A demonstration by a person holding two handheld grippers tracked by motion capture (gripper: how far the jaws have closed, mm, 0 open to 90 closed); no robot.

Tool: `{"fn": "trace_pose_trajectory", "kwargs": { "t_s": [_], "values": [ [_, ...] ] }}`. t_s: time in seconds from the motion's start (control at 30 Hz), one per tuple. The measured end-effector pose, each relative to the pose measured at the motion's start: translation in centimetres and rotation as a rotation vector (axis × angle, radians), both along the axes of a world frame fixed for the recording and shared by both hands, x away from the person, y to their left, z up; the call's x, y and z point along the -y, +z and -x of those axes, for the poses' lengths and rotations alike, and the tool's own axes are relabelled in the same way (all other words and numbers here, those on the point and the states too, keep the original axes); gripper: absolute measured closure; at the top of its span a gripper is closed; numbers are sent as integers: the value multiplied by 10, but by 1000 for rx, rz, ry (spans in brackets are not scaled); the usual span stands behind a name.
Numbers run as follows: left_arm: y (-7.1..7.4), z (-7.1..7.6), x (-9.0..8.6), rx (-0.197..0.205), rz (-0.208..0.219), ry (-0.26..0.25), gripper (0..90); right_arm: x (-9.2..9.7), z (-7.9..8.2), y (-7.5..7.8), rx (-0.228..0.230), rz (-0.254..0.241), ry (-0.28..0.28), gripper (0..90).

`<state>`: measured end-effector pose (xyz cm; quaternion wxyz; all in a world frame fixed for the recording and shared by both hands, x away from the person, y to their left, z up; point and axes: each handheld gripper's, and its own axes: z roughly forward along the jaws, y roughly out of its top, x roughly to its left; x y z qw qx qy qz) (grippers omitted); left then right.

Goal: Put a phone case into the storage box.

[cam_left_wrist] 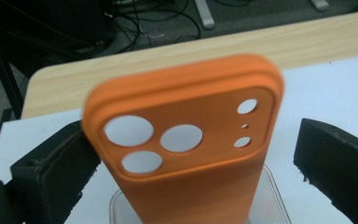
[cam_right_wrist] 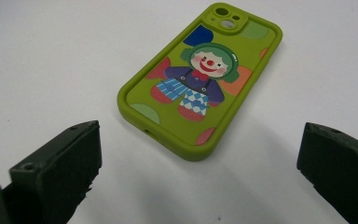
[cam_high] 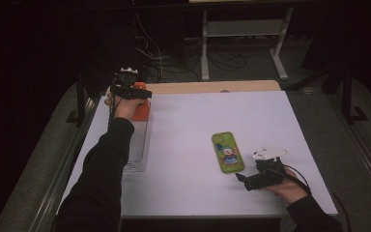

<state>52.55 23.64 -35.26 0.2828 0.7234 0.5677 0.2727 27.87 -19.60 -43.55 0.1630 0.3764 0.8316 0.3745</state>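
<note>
An orange phone case (cam_left_wrist: 191,182) with round camera cut-outs stands tilted between the jaws of my left gripper (cam_left_wrist: 191,140). Its lower end rests in a clear plastic tray (cam_left_wrist: 272,196). The left jaw sits against the case's edge and the right jaw stands well off it, so the gripper is open. From above, the left gripper (cam_high: 136,94) is at the table's far left with the orange case (cam_high: 142,110) under it. A green case with a clown picture (cam_right_wrist: 200,88) lies flat just ahead of my open right gripper (cam_right_wrist: 200,137), which is empty. From above, the right gripper (cam_high: 244,180) is near the green case (cam_high: 227,152).
The clear tray (cam_high: 137,145) runs along the left side of the white table top (cam_high: 188,121). A wooden strip (cam_high: 212,87) borders the far edge. Beyond it are floor cables (cam_high: 222,60) and the legs of a metal frame (cam_high: 205,48).
</note>
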Motion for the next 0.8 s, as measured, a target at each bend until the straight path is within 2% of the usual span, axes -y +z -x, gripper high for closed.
{"fn": "trace_pose_trajectory", "kwargs": {
  "t_s": [0.23, 0.43, 0.6, 0.63, 0.8],
  "values": [
    [9, 8, -7, 9, -8, -30, 1, 0, 0, 0, -1, -1, 0, 0],
    [15, 25, -15, -25, 20, -93, 1, -1, -1, -1, -11, -8, -4, 0],
    [23, 48, -15, -10, 50, -177, 1, -1, -2, -2, -10, 6, 12, 0],
    [24, 53, -14, -8, 55, -200, 1, -3, -2, -2, -16, -11, 2, 0],
    [31, 79, -4, 4, 93, -328, 1, -4, -3, -1, -21, -16, 4, 0]
  ]
}}
